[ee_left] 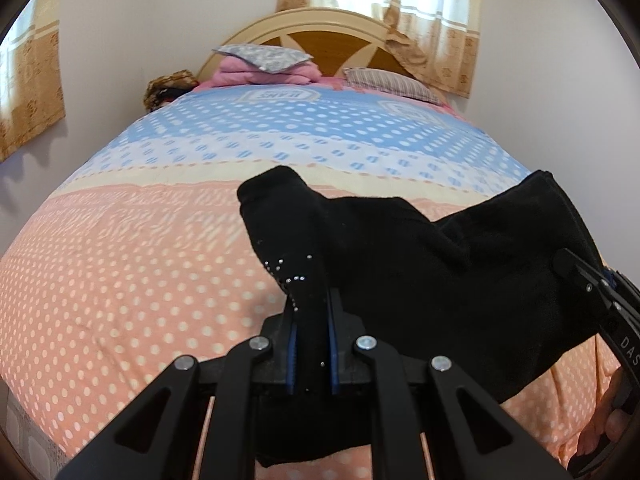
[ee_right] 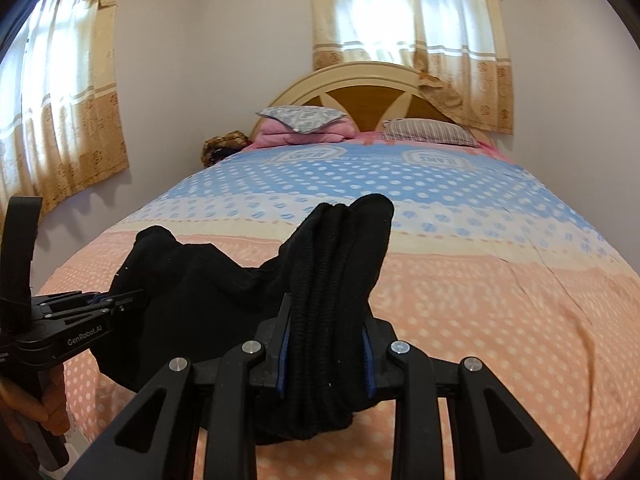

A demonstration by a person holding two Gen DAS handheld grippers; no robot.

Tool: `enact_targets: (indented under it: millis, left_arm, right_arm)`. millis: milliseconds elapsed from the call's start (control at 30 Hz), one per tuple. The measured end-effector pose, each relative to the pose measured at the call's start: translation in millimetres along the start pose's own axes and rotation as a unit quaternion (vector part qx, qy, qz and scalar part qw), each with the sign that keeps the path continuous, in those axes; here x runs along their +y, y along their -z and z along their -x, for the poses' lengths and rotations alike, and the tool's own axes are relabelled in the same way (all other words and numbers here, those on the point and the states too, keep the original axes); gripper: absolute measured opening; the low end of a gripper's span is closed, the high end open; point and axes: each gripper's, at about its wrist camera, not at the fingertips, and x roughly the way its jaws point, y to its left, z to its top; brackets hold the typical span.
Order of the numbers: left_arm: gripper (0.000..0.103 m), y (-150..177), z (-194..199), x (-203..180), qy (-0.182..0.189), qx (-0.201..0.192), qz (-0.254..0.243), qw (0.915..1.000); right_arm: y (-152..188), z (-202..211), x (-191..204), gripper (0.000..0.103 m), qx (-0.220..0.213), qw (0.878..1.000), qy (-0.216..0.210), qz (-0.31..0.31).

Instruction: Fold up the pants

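Note:
The black pants (ee_left: 420,264) hang between both grippers above the bed (ee_left: 120,280). My left gripper (ee_left: 312,344) is shut on one bunched corner of the pants, which has small shiny studs. My right gripper (ee_right: 326,356) is shut on the other bunched end of the pants (ee_right: 336,272), where a ribbed band shows. The right gripper also shows at the right edge of the left wrist view (ee_left: 592,280), and the left gripper shows at the left of the right wrist view (ee_right: 100,304). The cloth sags between them.
The bed has a pink and blue dotted cover (ee_right: 480,280). At its head are a pink folded blanket with a grey pillow (ee_right: 304,124), a striped pillow (ee_right: 428,130) and a wooden headboard (ee_right: 360,96). Curtained windows (ee_right: 400,20) are behind and to the left.

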Motion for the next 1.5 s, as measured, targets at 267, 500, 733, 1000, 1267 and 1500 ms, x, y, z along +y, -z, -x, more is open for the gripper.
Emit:
enact_targets:
  millis: [267, 500, 733, 1000, 1267, 1500]
  left_arm:
    - [0.012, 13, -8, 38, -0.005, 0.018, 0.035, 0.9992]
    - [0.012, 4, -15, 52, -0.027, 0.021, 0.031, 0.9989]
    - [0.012, -14, -21, 63, -0.037, 0.008, 0.024, 0.9990]
    - [0.012, -45, -40, 76, -0.060, -0.013, 0.025, 0.9978]
    - [0.013, -80, -69, 86, -0.098, -0.026, 0.006, 0.9948]
    - [0.013, -99, -111, 93, -0.120, -0.004, 0.000, 0.9928]
  right_arm:
    - [0, -26, 29, 0.029, 0.022, 0.999, -0.023, 0.014]
    - [-3, -49, 48, 0.028, 0.034, 0.998, -0.041, 0.022]
    - [-16, -63, 56, 0.029, 0.024, 0.998, -0.047, 0.019]
    - [-36, -88, 65, 0.029, 0.007, 0.998, -0.053, 0.017]
    - [-73, -143, 72, 0.029, -0.018, 0.998, -0.051, 0.011]
    - [-84, -209, 65, 0.029, 0.010, 0.999, -0.048, -0.019]
